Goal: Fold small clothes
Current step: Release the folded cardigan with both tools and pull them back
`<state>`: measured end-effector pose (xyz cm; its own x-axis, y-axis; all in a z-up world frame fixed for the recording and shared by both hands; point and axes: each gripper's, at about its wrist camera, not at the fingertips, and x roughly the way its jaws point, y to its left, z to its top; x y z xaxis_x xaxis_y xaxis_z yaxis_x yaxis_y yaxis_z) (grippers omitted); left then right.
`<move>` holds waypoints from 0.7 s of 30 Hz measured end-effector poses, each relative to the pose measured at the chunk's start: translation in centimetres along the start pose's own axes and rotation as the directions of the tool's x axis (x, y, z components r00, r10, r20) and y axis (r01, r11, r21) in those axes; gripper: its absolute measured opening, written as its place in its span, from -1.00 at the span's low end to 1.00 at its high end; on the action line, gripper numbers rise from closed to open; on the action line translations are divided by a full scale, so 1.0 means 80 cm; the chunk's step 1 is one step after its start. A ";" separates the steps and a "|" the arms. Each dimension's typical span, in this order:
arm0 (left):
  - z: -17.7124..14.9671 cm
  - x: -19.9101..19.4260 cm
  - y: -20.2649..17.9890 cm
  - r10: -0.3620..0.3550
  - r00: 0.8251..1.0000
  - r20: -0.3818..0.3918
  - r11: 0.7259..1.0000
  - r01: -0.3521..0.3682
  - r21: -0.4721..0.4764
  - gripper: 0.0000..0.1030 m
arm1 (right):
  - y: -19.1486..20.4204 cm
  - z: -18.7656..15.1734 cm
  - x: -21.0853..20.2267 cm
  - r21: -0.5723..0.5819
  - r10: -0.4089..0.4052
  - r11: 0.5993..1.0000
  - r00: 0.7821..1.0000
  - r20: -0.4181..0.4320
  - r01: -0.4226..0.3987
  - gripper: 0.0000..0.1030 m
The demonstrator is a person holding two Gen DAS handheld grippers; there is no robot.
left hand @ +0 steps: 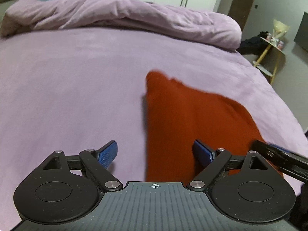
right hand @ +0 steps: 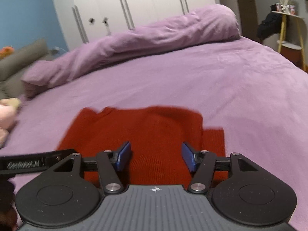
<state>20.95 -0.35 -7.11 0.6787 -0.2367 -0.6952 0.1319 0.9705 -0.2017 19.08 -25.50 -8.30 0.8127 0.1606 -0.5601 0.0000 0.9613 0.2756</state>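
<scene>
A small red knitted garment [left hand: 184, 115] lies flat on the purple bedsheet [left hand: 77, 77]. In the right wrist view it [right hand: 146, 132] spreads right in front, partly folded, with a strip sticking out at the right. My left gripper [left hand: 155, 155] is open and empty, hovering over the garment's left edge. My right gripper [right hand: 156, 156] is open and empty, just above the garment's near part. The right gripper's body shows at the right edge of the left wrist view [left hand: 279, 157].
A rolled purple duvet [left hand: 125, 17] lies across the far side of the bed. White wardrobe doors [right hand: 125, 5] stand behind. A yellow-legged side table [left hand: 269, 53] stands beyond the bed's right edge. Grey cushions [right hand: 21, 57] and a pink plush toy [right hand: 5, 119] lie at the left.
</scene>
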 end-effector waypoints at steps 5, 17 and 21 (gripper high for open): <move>-0.056 -0.042 0.012 0.021 0.998 -0.064 0.999 -0.024 -0.046 0.73 | -0.038 -0.075 -0.097 0.172 -0.030 0.984 0.995 -0.092 0.046 0.48; -0.037 -0.074 -0.029 -0.008 0.999 -0.043 1.000 0.009 0.006 0.64 | -0.049 -0.080 -0.110 0.529 0.170 0.847 0.968 -0.186 -0.047 0.25; -0.036 -0.044 -0.045 -0.017 0.993 -0.120 0.997 0.027 0.077 0.61 | -0.052 -0.085 -0.087 0.630 0.216 0.774 0.962 -0.170 -0.062 -0.18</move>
<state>16.03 -3.17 -5.89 0.5851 -0.2571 -0.7691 0.2052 0.9645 -0.1663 9.43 -29.07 -10.86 0.6826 0.3998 -0.6117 0.3165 0.5927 0.7406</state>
